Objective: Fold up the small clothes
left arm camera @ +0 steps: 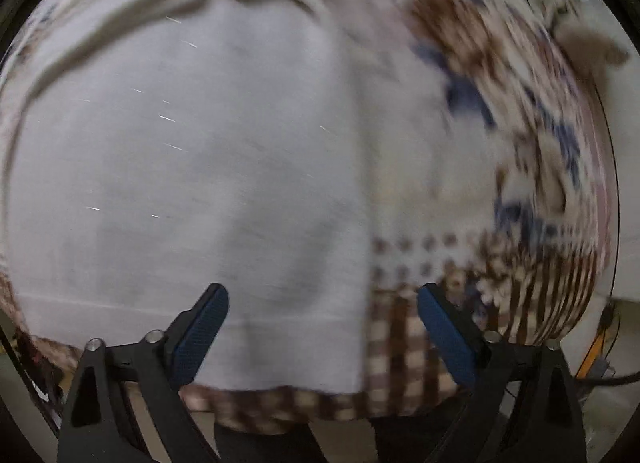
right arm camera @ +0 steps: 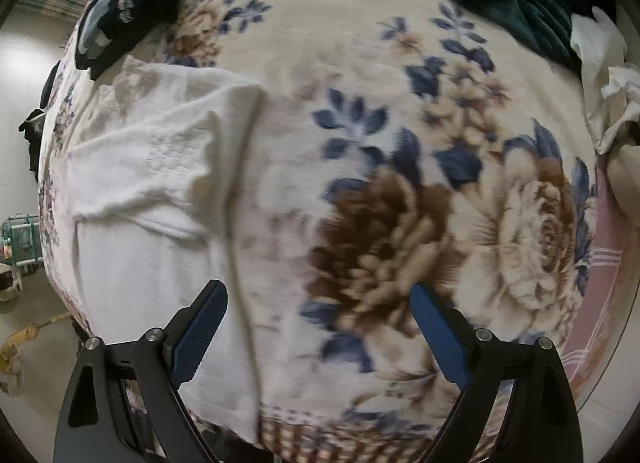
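No readable text, label, brand, number or sign shows in either view; the pale marks on the dark garment [right arm camera: 128,7] are too small and blurred to make out.

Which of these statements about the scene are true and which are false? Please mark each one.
1. Both grippers are open and hold nothing. True: left gripper, right gripper.
2. The white garment lies on a floral blanket. True.
3. The white garment is already folded into a small square. False: it lies spread out, with wrinkles.
4. The blanket is plain grey. False: it shows blue leaves and brown flowers.
5. A dark garment lies beyond the white one. True.
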### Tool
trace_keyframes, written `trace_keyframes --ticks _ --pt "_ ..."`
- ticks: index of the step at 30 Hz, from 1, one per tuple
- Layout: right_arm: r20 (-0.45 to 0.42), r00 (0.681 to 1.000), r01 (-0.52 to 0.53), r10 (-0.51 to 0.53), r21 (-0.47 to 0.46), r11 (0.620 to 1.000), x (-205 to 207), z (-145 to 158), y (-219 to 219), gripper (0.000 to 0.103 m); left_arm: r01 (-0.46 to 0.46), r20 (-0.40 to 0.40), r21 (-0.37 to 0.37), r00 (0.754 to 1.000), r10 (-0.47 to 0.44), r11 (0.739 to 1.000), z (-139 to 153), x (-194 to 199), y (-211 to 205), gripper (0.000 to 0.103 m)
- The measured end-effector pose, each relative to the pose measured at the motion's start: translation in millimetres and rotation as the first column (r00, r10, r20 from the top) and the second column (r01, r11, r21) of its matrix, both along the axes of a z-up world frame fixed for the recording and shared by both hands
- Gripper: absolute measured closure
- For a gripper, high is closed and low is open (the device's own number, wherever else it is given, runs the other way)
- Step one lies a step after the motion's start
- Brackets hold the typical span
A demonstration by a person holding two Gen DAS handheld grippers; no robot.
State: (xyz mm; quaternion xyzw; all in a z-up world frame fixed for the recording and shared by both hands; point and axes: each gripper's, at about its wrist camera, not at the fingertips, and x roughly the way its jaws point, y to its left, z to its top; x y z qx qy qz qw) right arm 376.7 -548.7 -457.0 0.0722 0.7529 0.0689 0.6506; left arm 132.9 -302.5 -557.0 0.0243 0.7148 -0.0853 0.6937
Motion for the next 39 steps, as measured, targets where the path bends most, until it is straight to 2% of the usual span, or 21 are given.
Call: trace_keyframes --ticks 1,3,4,5,8,12,17,18,19,20,21,22,26,29,32,36,39 --pt "-0.011 1.0 0.001 -0.001 0.005 1.0 1.5 -5.9 -6.6 0.009 0.005 -0.01 -0.004 1.0 -0.005 1.0 -10.6 -1.7 -6.8 0.028" --pt "-0.021 1.0 0.002 -0.001 0.025 1.0 6.8 -16.0 -12.8 0.009 0.0 -0.022 0.014 1.0 0.0 1.0 -28.1 -2.8 -13.5 0.085" --pt "-0.022 1.0 0.003 -0.002 0.044 0.999 11.6 -21.8 -13.8 0.009 -0.02 -0.003 0.042 1.0 0.02 0.999 -32.4 -1.9 -12.6 0.089" --pt "-0.019 1.0 0.005 -0.004 0.065 0.998 16.5 -26.5 -11.9 0.009 -0.054 0.015 0.029 0.998 0.054 0.998 -31.9 -0.5 -7.6 0.095" --pt "-0.013 1.0 0.016 -0.014 0.156 0.988 39.5 -45.4 1.1 0.009 -0.138 0.052 -0.005 0.989 0.138 0.99 -21.0 0.2 9.5 0.101" --pt "-0.024 0.999 0.051 -0.046 0.289 0.956 74.8 -73.3 27.0 0.009 -0.213 0.102 -0.02 0.972 0.213 0.977 3.2 -2.3 30.8 0.101" --pt "-0.155 0.98 0.176 -0.121 0.411 0.895 105.3 -117.2 48.6 0.021 -0.275 0.144 -0.046 0.95 0.279 0.96 33.6 -2.0 53.0 0.102" --pt "-0.183 0.976 0.185 -0.115 0.433 0.882 108.1 -123.7 54.8 0.03 -0.284 0.158 -0.051 0.944 0.289 0.957 41.1 -2.1 57.5 0.102" --pt "-0.192 0.974 0.191 -0.116 0.438 0.878 109.2 -127.2 58.7 0.049 -0.29 0.171 -0.058 0.94 0.296 0.955 48.3 -2.6 61.6 0.102" --pt "-0.207 0.972 0.191 -0.109 0.43 0.882 109.8 -130.8 64.1 0.058 -0.294 0.18 -0.059 0.937 0.299 0.954 51.9 -7.0 61.9 0.102" --pt "-0.2 0.974 0.184 -0.107 0.419 0.889 110.3 -131.1 67.9 0.081 -0.302 0.193 -0.064 0.931 0.308 0.951 60.0 -6.4 68.6 0.102" --pt "-0.181 0.977 0.175 -0.11 0.403 0.898 110.0 -128.1 72.2 0.087 -0.308 0.202 -0.065 0.927 0.314 0.949 64.8 -9.0 72.1 0.102" --pt "-0.126 0.987 0.14 -0.098 0.384 0.913 110.4 -103.3 87.6 0.089 -0.348 0.23 -0.068 0.906 0.354 0.935 84.8 -8.0 92.3 0.102" --pt "-0.097 0.991 0.122 -0.091 0.387 0.914 114.5 -74.3 102.7 0.09 -0.401 0.259 -0.082 0.876 0.408 0.913 107.6 -12.2 127.9 0.102" --pt "-0.056 0.996 0.082 -0.066 0.372 0.924 124.0 -39.3 125.0 0.091 -0.457 0.295 -0.105 0.834 0.466 0.883 128.8 -15.8 174.8 0.102" --pt "0.008 1.0 0.003 -0.006 0.35 0.937 139.1 10.0 182.2 0.091 -0.524 0.289 -0.145 0.789 0.543 0.839 132.7 -17.9 237.9 0.102" --pt "0.044 0.996 -0.083 0.073 0.313 0.946 147.1 33.3 253.9 0.091 -0.571 0.282 -0.159 0.755 0.592 0.805 124.1 -18.2 285.5 0.102"
